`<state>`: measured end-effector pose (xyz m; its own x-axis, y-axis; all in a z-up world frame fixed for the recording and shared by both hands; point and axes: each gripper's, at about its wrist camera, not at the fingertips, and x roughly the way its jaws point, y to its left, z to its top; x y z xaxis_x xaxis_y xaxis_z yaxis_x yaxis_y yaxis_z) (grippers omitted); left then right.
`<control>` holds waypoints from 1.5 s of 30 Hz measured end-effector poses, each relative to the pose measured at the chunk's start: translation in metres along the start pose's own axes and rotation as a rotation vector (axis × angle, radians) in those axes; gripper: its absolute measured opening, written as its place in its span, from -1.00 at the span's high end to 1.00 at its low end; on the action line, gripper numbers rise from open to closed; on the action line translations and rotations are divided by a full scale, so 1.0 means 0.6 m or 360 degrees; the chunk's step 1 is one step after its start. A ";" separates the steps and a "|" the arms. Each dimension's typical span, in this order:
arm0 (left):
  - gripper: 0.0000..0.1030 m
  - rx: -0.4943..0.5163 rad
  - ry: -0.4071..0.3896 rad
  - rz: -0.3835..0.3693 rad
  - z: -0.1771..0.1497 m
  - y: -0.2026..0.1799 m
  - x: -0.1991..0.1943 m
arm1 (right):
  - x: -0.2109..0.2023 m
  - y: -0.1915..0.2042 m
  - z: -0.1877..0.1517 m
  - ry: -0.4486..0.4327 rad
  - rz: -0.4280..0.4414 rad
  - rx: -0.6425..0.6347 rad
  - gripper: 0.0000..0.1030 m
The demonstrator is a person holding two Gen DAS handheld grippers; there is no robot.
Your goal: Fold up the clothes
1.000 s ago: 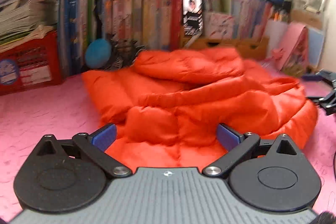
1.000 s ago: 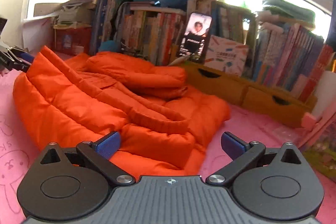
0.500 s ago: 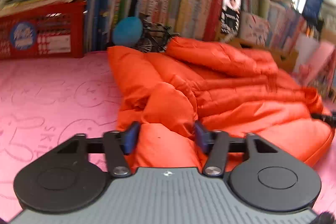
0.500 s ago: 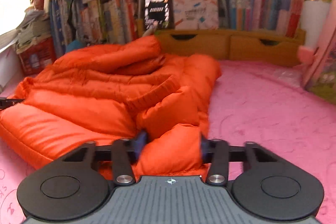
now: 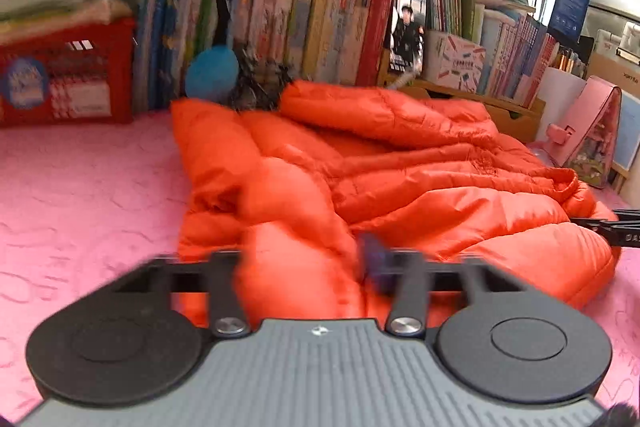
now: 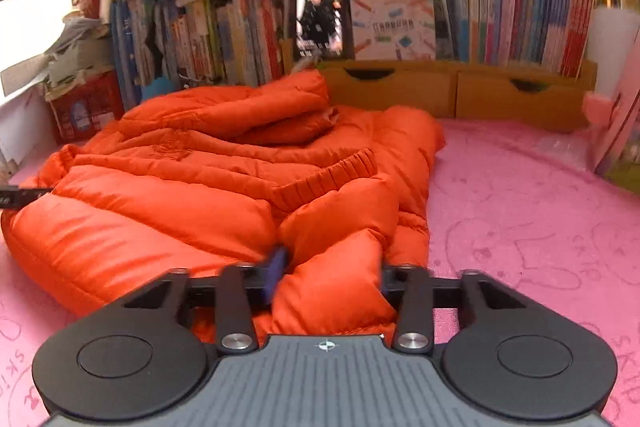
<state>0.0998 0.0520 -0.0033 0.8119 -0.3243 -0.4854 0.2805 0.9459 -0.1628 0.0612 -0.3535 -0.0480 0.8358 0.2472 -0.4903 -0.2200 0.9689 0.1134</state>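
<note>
1. Orange and puffy, a quilted down jacket (image 5: 400, 187) lies in a loose heap on a pink mat (image 5: 80, 187), towards the mat's far edge, just in front of a crowded row of books (image 6: 224, 39) and two wooden drawers (image 6: 460, 95).
2. At the near edge of the heap, the left gripper (image 5: 304, 267) has just been closing and now pinches a thick fold of the jacket between its jaws.
3. At the opposite near corner of the heap, the right gripper (image 6: 332, 275) has likewise just been closing and squeezes a padded bulge of the jacket.
4. In the left wrist view the tip of the other gripper shows at the jacket's right end, so the two grips appear to sit at the two ends of the near edge.
5. The jacket's long axis runs side to side across the mat, roughly parallel to the bookshelf. A ribbed cuff (image 6: 324, 179) lies on top and points towards the right gripper, so a sleeve seems folded across the body.
6. Risk, as a judgement: the slick, air-filled fabric could slip out of either pinch when lifted.
7. Each grip may hold only the top layer, so the lower layers could stay behind and spoil the fold.
8. The loose sleeve could slide off and undo itself.
</note>
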 end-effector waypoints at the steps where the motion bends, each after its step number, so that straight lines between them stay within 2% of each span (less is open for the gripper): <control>1: 0.62 0.0000 -0.0024 -0.0027 0.001 -0.001 -0.017 | -0.014 0.002 -0.002 -0.0039 0.0000 0.0006 0.53; 3: 0.69 -0.0011 -0.0115 -0.0084 0.009 0.001 -0.055 | -0.042 0.007 -0.005 -0.0118 0.0000 0.0018 0.63; 6: 0.70 -0.0016 -0.0273 -0.0143 0.029 0.003 -0.106 | -0.090 0.010 -0.001 -0.0257 0.0018 0.0038 0.66; 9: 0.70 -0.0058 -0.0399 -0.0177 0.068 0.008 -0.124 | -0.121 0.016 0.025 -0.0392 0.0012 0.0035 0.67; 12: 0.70 -0.0054 -0.0458 -0.0137 0.125 0.010 -0.099 | -0.125 0.020 0.073 -0.0485 0.0009 0.0027 0.67; 15: 0.70 -0.0002 -0.0420 -0.0025 0.184 0.013 -0.031 | -0.091 0.004 0.144 -0.0507 -0.0047 0.0003 0.67; 19: 0.68 -0.0004 -0.0324 0.0098 0.234 0.032 0.069 | 0.001 -0.039 0.228 -0.0396 -0.0108 0.0073 0.66; 22: 0.67 -0.0008 -0.0264 0.0162 0.237 0.045 0.125 | 0.080 -0.050 0.250 -0.0287 -0.0163 0.0094 0.66; 28: 0.59 0.0009 -0.0149 0.0277 0.208 0.063 0.203 | 0.199 -0.053 0.234 -0.0112 -0.0279 0.0019 0.62; 32: 0.44 0.0023 -0.0075 0.0328 0.187 0.075 0.231 | 0.237 -0.053 0.210 -0.0044 -0.0367 -0.0092 0.54; 37: 0.35 0.0062 -0.0035 0.0381 0.162 0.085 0.248 | 0.268 -0.065 0.192 0.0035 -0.0390 -0.0051 0.44; 40: 0.31 0.0071 -0.0039 0.0394 0.151 0.087 0.251 | 0.278 -0.072 0.186 0.0049 -0.0418 -0.0019 0.21; 41: 0.27 0.0083 -0.0045 0.0401 0.146 0.086 0.252 | 0.283 -0.074 0.182 0.0055 -0.0422 -0.0006 0.05; 45: 0.17 0.0162 -0.0029 0.0475 0.136 0.070 0.269 | 0.298 -0.076 0.167 0.0067 -0.0436 0.0022 -0.22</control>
<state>0.2845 0.0390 -0.0185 0.8750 -0.0332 -0.4830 0.0774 0.9944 0.0719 0.2712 -0.3523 -0.0540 0.8416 -0.0248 -0.5396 0.0186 0.9997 -0.0169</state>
